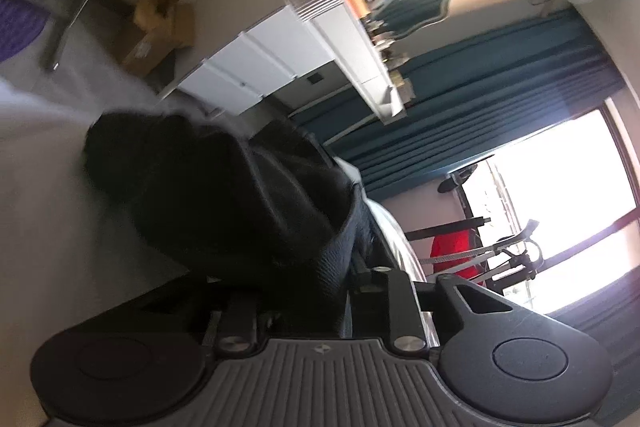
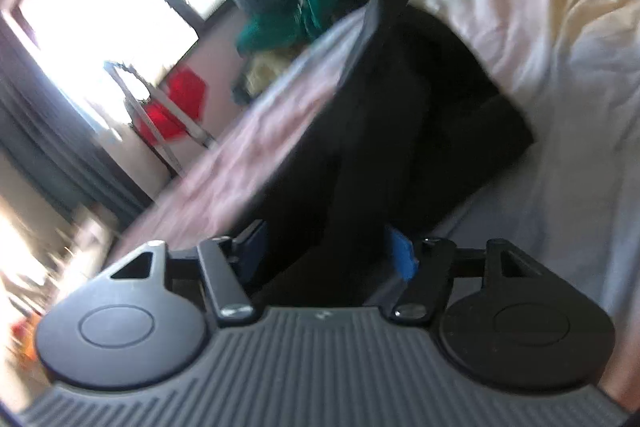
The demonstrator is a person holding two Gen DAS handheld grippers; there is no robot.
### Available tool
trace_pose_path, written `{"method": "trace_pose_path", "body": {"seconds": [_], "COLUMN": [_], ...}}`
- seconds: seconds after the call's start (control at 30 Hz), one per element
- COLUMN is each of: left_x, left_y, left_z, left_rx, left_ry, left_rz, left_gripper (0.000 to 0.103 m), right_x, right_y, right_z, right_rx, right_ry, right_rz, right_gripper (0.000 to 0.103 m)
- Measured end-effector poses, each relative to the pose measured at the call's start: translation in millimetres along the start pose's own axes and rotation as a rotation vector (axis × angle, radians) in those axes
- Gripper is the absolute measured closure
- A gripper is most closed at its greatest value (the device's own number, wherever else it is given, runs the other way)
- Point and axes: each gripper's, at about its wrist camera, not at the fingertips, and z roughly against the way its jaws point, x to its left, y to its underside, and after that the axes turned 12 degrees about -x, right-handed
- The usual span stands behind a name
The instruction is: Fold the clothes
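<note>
A black garment (image 1: pixel 224 195) fills the middle of the left wrist view and runs down between the fingers of my left gripper (image 1: pixel 320 291), which is shut on it. The same black garment (image 2: pixel 400 131) lies stretched over the pale bedsheet (image 2: pixel 580 115) in the right wrist view and bunches between the blue-padded fingers (image 2: pixel 404 259) of my right gripper (image 2: pixel 328 259), which is shut on it. Both views are tilted and blurred.
A white cabinet (image 1: pixel 280 43) with items on top, a cardboard box (image 1: pixel 160 27) and teal curtains (image 1: pixel 480 99) stand beyond the bed. A bright window (image 2: pixel 104 3), a red item (image 2: pixel 176 107) on a rack and a green cloth pile (image 2: pixel 288 19) lie past the bed edge.
</note>
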Motion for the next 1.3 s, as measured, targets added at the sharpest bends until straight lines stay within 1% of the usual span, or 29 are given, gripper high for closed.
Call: {"method": "trace_pose_path", "body": {"seconds": [0.03, 0.07, 0.1, 0.17, 0.2, 0.23, 0.27, 0.37, 0.43, 0.53, 0.57, 0.63, 0.7, 0.73, 0.8, 0.9, 0.93, 1.0, 1.07, 1.1, 1.13, 1.2, 1.27, 1.3], "left_x": [1, 2, 2, 3, 3, 2, 0, -7, -13, -17, -19, -23, -20, -17, -11, -1, 0, -6, -14, -18, -22, -26, -29, -30], "left_y": [3, 6, 9, 13, 14, 15, 15, 13, 8, -6, -12, -25, -39, -44, -52, -52, -49, -42, -34, -29, -25, -20, -16, -14], "left_z": [2, 3, 5, 2, 1, -1, -2, -1, 6, 17, 22, 33, 40, 40, 39, 29, 25, 22, 19, 18, 17, 15, 13, 12], "left_rx": [-0.005, -0.012, -0.018, -0.031, -0.039, -0.040, -0.041, -0.032, -0.039, -0.025, -0.032, -0.055, -0.066, -0.062, -0.050, 0.002, 0.017, 0.027, 0.026, 0.020, 0.005, -0.016, -0.031, -0.035], "left_ry": [-0.004, -0.007, -0.011, -0.028, -0.032, -0.029, -0.025, -0.002, 0.032, 0.101, 0.123, 0.164, 0.196, 0.194, 0.183, 0.111, 0.088, 0.057, 0.033, 0.024, 0.014, 0.002, -0.008, -0.010], "left_rz": [-0.009, -0.019, -0.029, -0.035, -0.038, -0.046, -0.055, -0.075, -0.088, -0.052, -0.043, -0.025, 0.020, 0.041, 0.081, 0.107, 0.100, 0.033, -0.035, -0.067, -0.093, -0.122, -0.145, -0.152], "left_gripper": [0.072, 0.069, 0.068, 0.068, 0.069, 0.073, 0.081, 0.089, 0.091, 0.092, 0.092, 0.092, 0.092, 0.092, 0.092, 0.091, 0.091, 0.091, 0.090, 0.090, 0.089, 0.088, 0.088, 0.088], "right_x": [3, 5, 7, 9, 10, 14, 17, 23, 29, 50, 55, 64, 79, 86, 100, 110, 107, 89, 56, 39, 25, 10, 10, 15], "right_y": [-1, -1, -1, 0, 1, 2, 1, 0, -1, -2, -3, -3, -5, -6, -14, -29, -32, -31, -17, -8, 0, 8, 2, -2], "right_z": [-9, -17, -24, -22, -20, -13, -3, 33, 63, 118, 137, 180, 213, 225, 233, 202, 179, 132, 84, 66, 52, 39, 36, 38], "right_rx": [0.003, 0.008, 0.010, -0.014, -0.028, -0.053, -0.077, -0.147, -0.193, -0.291, -0.326, -0.418, -0.539, -0.595, -0.684, -0.643, -0.569, -0.404, -0.221, -0.158, -0.117, -0.088, -0.088, -0.096], "right_ry": [0.037, 0.076, 0.109, 0.113, 0.114, 0.110, 0.105, 0.082, 0.055, -0.007, -0.032, -0.082, -0.121, -0.135, -0.145, -0.105, -0.072, -0.014, 0.057, 0.083, 0.112, 0.132, 0.101, 0.078], "right_rz": [0.021, 0.026, 0.028, 0.002, -0.007, 0.012, 0.025, 0.032, 0.045, 0.104, 0.099, 0.095, 0.142, 0.172, 0.245, 0.291, 0.286, 0.244, 0.165, 0.140, 0.126, 0.096, 0.062, 0.066], "right_gripper": [0.060, 0.075, 0.083, 0.087, 0.088, 0.089, 0.091, 0.093, 0.093, 0.094, 0.095, 0.095, 0.095, 0.095, 0.095, 0.095, 0.095, 0.095, 0.094, 0.094, 0.094, 0.093, 0.092, 0.092]}}
